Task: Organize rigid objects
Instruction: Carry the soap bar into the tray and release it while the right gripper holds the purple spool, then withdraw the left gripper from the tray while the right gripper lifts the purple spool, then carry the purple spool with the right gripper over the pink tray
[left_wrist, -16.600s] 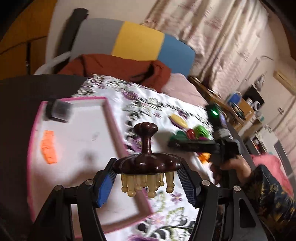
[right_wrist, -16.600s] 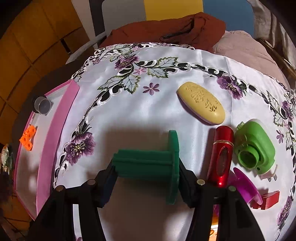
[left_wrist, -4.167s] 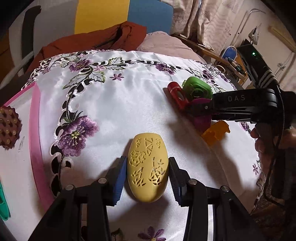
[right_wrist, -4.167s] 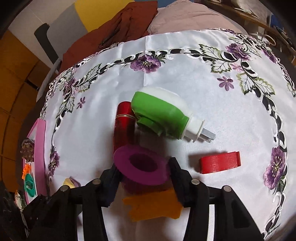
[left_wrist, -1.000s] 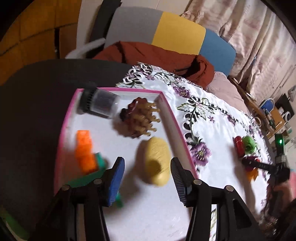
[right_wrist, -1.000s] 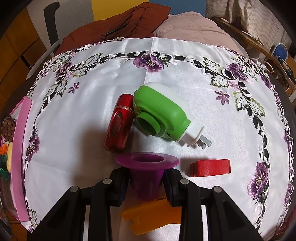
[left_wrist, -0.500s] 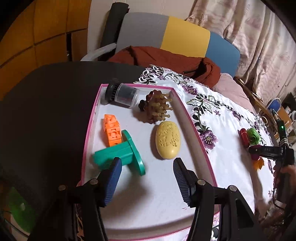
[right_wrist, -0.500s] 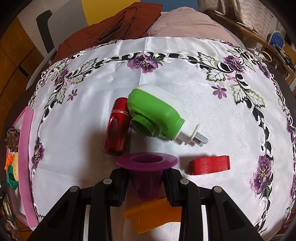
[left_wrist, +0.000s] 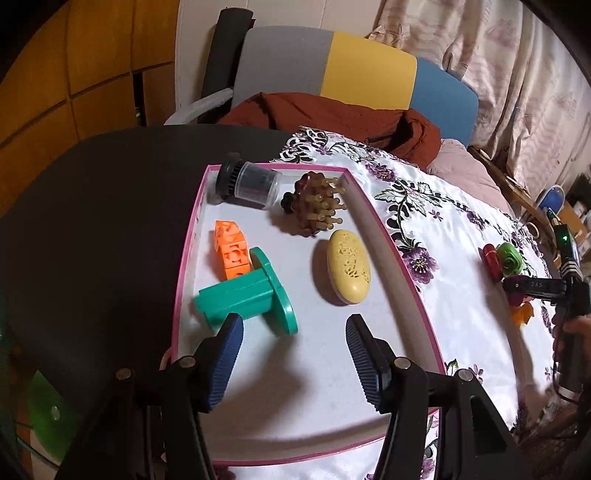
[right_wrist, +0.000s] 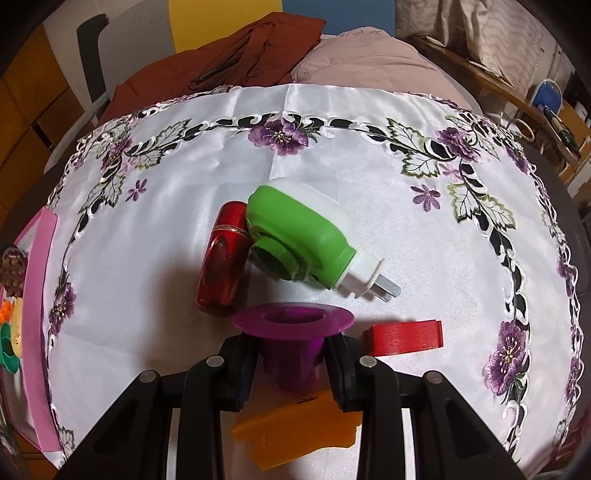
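Note:
My left gripper (left_wrist: 293, 345) is open and empty above the near part of the pink-rimmed tray (left_wrist: 399, 254). In the tray lie a yellow soap (left_wrist: 348, 266), a green spool (left_wrist: 247, 295), an orange block (left_wrist: 231, 248), a brown massager (left_wrist: 314, 206) and a clear jar (left_wrist: 247, 182). My right gripper (right_wrist: 291, 363) is shut on a purple spool (right_wrist: 293, 321), held above the tablecloth. Beyond it lie a red bottle (right_wrist: 221, 258), a green plug-in device (right_wrist: 303, 240), a red block (right_wrist: 404, 338) and an orange piece (right_wrist: 299, 430).
The white flowered tablecloth (right_wrist: 332, 155) covers a dark round table (left_wrist: 103, 206). A chair with a brown jacket (left_wrist: 332, 114) stands behind. The right gripper also shows in the left wrist view (left_wrist: 532, 286), at the far right.
My left gripper let go of the yellow soap in the tray and drew back and up. My right gripper stays shut on the purple spool, almost still.

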